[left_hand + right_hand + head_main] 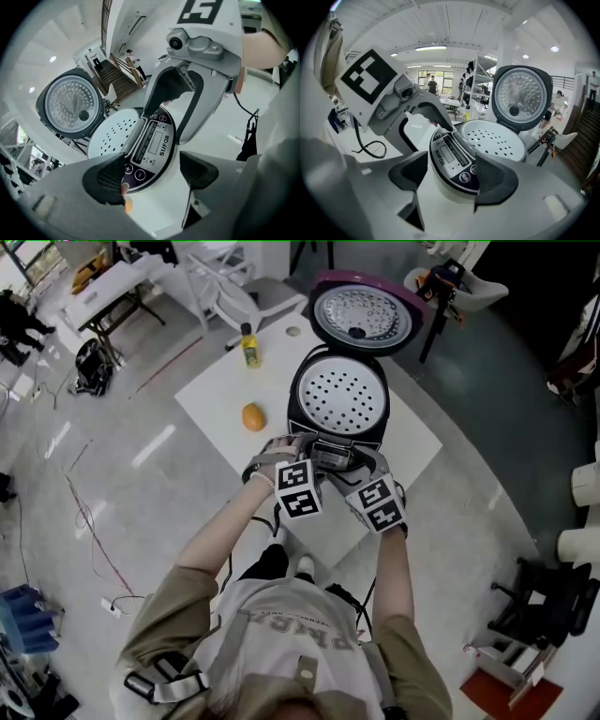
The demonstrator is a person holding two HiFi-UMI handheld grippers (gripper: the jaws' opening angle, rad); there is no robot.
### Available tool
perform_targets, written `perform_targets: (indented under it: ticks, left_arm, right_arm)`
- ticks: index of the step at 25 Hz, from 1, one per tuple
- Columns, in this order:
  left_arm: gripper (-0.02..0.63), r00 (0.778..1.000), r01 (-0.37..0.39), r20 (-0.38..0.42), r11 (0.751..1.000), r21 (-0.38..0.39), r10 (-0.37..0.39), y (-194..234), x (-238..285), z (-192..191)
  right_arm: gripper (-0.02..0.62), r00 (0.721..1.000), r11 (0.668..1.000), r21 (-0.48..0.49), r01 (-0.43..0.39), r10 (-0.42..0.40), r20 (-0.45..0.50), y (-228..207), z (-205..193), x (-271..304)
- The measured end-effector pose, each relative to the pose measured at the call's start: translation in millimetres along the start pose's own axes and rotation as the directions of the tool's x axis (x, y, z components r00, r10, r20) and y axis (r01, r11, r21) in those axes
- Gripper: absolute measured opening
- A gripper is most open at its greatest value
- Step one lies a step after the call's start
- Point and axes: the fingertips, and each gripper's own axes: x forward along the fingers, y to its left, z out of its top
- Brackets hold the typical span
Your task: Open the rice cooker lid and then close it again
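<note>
Head view showed the rice cooker on the white table, its lid swung up and standing open at the far side, the perforated inner plate exposed. Both tongs sat at the cooker's near front edge, side by side. Left gripper view had the left tongs released, jaws apart, with the near end of the control panel between them. Right gripper view had the right tongs likewise released, jaws wide about the front rim without clamping it. An orange lay on the table left of the cooker.
</note>
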Motion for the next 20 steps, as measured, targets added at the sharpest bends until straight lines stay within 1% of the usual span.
perform_targets:
  ticks: [2,4,6,8,10,13,17,20]
  left_arm:
    - [0.377,1.000,-0.001,0.017,0.999,-0.042,0.002,-4,-11,-1]
    - [0.377,0.998,-0.007,0.061,0.995,-0.101,0.014,-5,-24,3]
    - [0.377,0.993,-0.009,0.111,0.983,-0.183,0.029,-4,-34,5]
    - [0.377,0.988,-0.015,0.145,0.965,-0.260,0.055,-3,-42,5]
    - [0.377,0.983,-0.030,0.161,0.946,-0.322,0.086,-1,-50,2]
    - [0.377,0.975,-0.059,0.176,0.918,-0.393,0.138,3,-63,0]
    - [0.377,0.959,-0.110,0.185,0.884,-0.455,0.215,9,-78,3]
    - [0.377,0.952,-0.132,0.181,0.867,-0.480,0.245,10,-85,6]
  right_arm:
    - [0.307,0.997,0.999,0.025,0.046,-0.048,0.063,-4,1,-12]
    - [0.306,0.985,0.993,0.089,0.074,-0.087,0.147,-10,6,-26]
    - [0.307,0.968,0.983,0.160,0.089,-0.123,0.219,-14,10,-41]
    - [0.307,0.952,0.972,0.214,0.097,-0.153,0.264,-17,9,-54]
    - [0.307,0.941,0.962,0.254,0.101,-0.175,0.289,-19,7,-66]
    - [0.307,0.929,0.952,0.289,0.099,-0.193,0.317,-20,2,-82]
    - [0.307,0.915,0.950,0.301,0.081,-0.191,0.356,-21,0,-101]
    - [0.306,0.903,0.950,0.302,0.077,-0.195,0.382,-26,2,-112]
